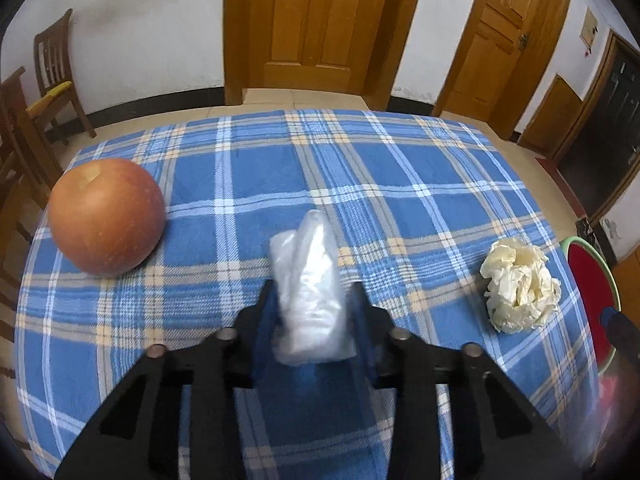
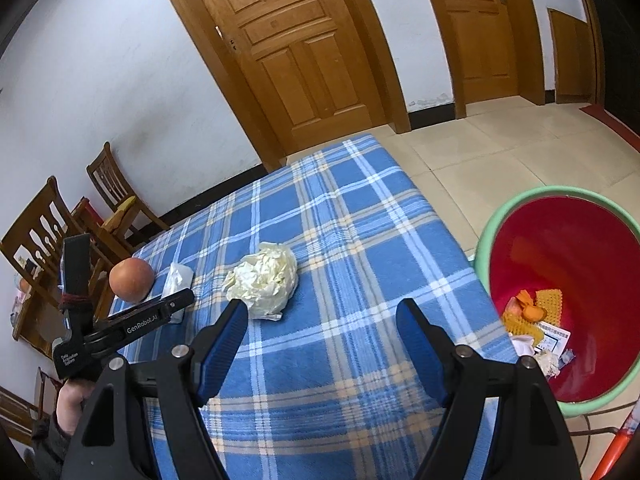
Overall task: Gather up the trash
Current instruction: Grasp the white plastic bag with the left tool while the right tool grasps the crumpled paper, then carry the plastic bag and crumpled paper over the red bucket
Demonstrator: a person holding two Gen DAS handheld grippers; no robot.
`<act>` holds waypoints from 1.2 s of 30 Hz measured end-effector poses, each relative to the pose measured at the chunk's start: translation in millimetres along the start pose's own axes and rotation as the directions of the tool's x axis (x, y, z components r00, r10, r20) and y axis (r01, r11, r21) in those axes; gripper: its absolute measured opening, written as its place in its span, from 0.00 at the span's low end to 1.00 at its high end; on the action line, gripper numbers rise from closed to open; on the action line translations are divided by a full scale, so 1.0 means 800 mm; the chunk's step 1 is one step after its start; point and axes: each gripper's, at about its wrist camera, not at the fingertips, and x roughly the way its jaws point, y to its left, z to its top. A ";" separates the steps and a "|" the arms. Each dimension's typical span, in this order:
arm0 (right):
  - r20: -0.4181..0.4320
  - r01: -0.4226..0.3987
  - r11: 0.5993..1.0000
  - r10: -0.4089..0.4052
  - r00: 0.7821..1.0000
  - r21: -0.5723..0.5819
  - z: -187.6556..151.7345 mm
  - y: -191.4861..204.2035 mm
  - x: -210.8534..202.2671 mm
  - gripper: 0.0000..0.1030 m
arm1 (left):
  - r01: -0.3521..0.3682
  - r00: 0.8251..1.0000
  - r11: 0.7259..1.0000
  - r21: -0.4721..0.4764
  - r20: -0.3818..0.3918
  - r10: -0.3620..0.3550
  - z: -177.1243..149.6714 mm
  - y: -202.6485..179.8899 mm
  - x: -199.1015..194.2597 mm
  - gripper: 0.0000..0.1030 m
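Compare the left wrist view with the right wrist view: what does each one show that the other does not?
Only the left wrist view shows the left gripper pinching the crumpled plastic bag head-on. Only the right wrist view shows the trash inside the red bin and the open right gripper. Both show the apple, the crumpled paper ball and the blue plaid tablecloth.

Home dining room — wooden doors (image 1: 316,20), chairs (image 2: 116,196)
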 end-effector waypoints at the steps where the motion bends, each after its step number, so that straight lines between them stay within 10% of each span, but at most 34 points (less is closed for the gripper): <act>1: -0.004 -0.001 1.000 0.001 1.000 -0.008 0.001 0.003 0.003 0.77 | 0.004 1.000 1.000 -0.012 0.005 -0.004 -0.001 0.002 -0.002 0.32; 21: -0.072 0.022 0.989 -0.033 0.997 -0.145 0.004 0.059 0.097 0.76 | -0.026 0.996 0.997 -0.079 0.088 0.033 -0.029 0.007 -0.017 0.32; 27: -0.089 0.004 0.985 -0.019 0.996 -0.170 -0.002 0.065 0.104 0.41 | -0.018 0.996 0.996 -0.083 0.088 0.026 -0.030 0.011 -0.018 0.32; 36: -0.055 -0.015 0.988 0.006 0.998 -0.157 -0.003 0.060 0.074 0.38 | -0.011 0.996 0.997 -0.078 0.089 0.018 -0.028 0.010 -0.020 0.32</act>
